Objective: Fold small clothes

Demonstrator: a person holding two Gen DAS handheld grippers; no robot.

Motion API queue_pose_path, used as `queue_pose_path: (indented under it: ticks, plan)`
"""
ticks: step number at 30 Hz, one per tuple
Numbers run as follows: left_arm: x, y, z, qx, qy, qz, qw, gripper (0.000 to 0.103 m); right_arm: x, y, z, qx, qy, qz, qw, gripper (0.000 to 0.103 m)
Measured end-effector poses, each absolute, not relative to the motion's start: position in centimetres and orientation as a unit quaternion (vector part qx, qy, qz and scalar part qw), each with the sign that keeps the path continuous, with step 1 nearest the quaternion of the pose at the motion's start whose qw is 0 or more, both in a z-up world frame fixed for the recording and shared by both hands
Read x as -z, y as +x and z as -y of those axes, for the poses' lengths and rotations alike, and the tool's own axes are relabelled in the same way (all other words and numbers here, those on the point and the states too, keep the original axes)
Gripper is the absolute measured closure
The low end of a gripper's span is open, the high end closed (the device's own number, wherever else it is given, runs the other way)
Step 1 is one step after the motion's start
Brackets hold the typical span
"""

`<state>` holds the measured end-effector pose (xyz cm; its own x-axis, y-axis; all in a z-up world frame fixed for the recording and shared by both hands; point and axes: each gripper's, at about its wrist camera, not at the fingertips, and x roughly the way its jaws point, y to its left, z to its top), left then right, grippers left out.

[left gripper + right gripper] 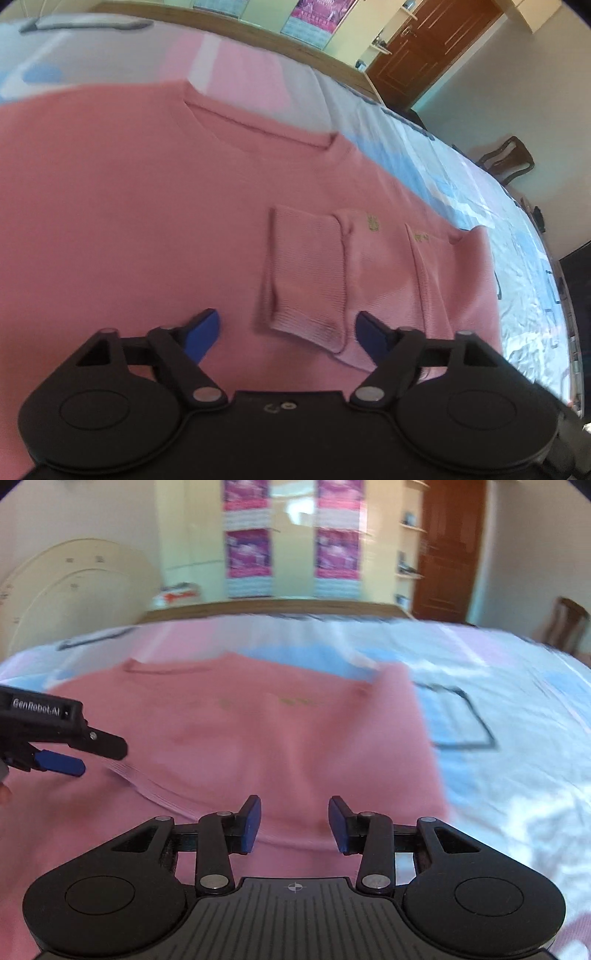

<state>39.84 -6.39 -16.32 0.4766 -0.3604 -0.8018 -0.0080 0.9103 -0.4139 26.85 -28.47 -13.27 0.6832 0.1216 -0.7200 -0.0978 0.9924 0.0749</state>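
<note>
A pink knit sweater (147,221) lies flat on the bed, neckline away from me; it also shows in the right wrist view (277,738). One sleeve is folded across the body, and its ribbed cuff (306,291) lies just ahead of my left gripper (288,332). The left gripper is open and empty, its blue pads either side of the cuff end. My right gripper (295,823) is open and empty, low over the sweater's lower part. The left gripper (66,753) shows at the left edge of the right wrist view.
The bed has a pale blue, pink and white patterned sheet (517,757). A wooden bed frame (277,607) runs along the far side. A brown door (424,48), a wooden chair (506,157) and wall posters (247,554) stand beyond.
</note>
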Motion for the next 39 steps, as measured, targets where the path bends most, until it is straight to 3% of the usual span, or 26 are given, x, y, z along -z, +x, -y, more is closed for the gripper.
queue_pose_path:
  ticks: [1, 2, 3, 5, 9, 12, 19, 21, 23, 28, 30, 32, 36, 38, 39]
  plan:
    - [16.4, 39.8, 6.5, 0.106, -0.191, -0.489, 0.845, 0.036, 13.5, 26.4, 29.2, -0.048, 0.02, -0.398, 0.916, 0.062]
    - [16.5, 39.8, 6.7, 0.108, -0.197, -0.485, 0.845, 0.058, 13.6, 25.8, 30.0, -0.037, 0.024, -0.401, 0.915, 0.062]
    - [16.7, 40.1, 6.9, 0.105, -0.2, -0.489, 0.843, 0.067, 13.7, 25.2, 30.9, -0.027, 0.029, -0.403, 0.915, 0.062]
    - [17.0, 40.1, 7.1, 0.101, -0.196, -0.48, 0.849, 0.096, 13.9, 24.6, 32.1, -0.005, 0.033, -0.407, 0.913, 0.062]
    - [14.8, 39.7, 7.0, 0.117, -0.207, -0.449, 0.861, 0.097, 14.1, 24.4, 33.8, 0.02, 0.043, -0.418, 0.907, 0.06]
    - [11.5, 39.7, 5.8, 0.125, -0.227, -0.404, 0.877, 0.097, 14.1, 24.5, 33.9, 0.024, 0.04, -0.417, 0.908, 0.054]
    - [6.8, 38.3, 0.3, 0.07, -0.216, -0.331, 0.916, 0.097, 14.4, 28.0, 32.7, 0.012, 0.042, -0.403, 0.914, 0.053]
    - [8.0, 37.5, -1.4, 0.044, -0.218, -0.347, 0.911, 0.097, 14.5, 28.6, 32.3, 0.007, 0.04, -0.4, 0.916, 0.059]
    - [10.0, 37.0, -2.4, 0.022, -0.211, -0.368, 0.905, 0.097, 14.6, 29.0, 32.1, 0.001, 0.042, -0.399, 0.916, 0.091]
    - [14.2, 35.7, -2.6, 0.001, -0.188, -0.419, 0.888, 0.097, 15.2, 29.0, 33.0, 0.02, 0.048, -0.405, 0.913, 0.094]
    - [15.0, 35.6, -2.0, -0.005, -0.162, -0.432, 0.887, 0.094, 15.2, 28.9, 33.6, 0.014, 0.059, -0.415, 0.908, 0.094]
    - [14.5, 35.1, -2.2, -0.019, -0.159, -0.425, 0.891, 0.082, 14.6, 28.4, 33.5, 0.0, 0.049, -0.422, 0.905, 0.093]
    - [11.5, 33.9, -3.4, -0.059, -0.154, -0.37, 0.914, 0.078, 12.8, 26.9, 34.5, -0.019, 0.071, -0.412, 0.908, 0.089]
    - [10.6, 33.8, -3.2, -0.043, -0.146, -0.363, 0.919, 0.072, 12.0, 27.5, 34.8, -0.018, 0.07, -0.395, 0.916, 0.067]
    - [10.4, 34.2, -2.7, -0.032, -0.142, -0.367, 0.919, 0.072, 11.9, 28.4, 34.9, -0.019, 0.073, -0.391, 0.917, 0.061]
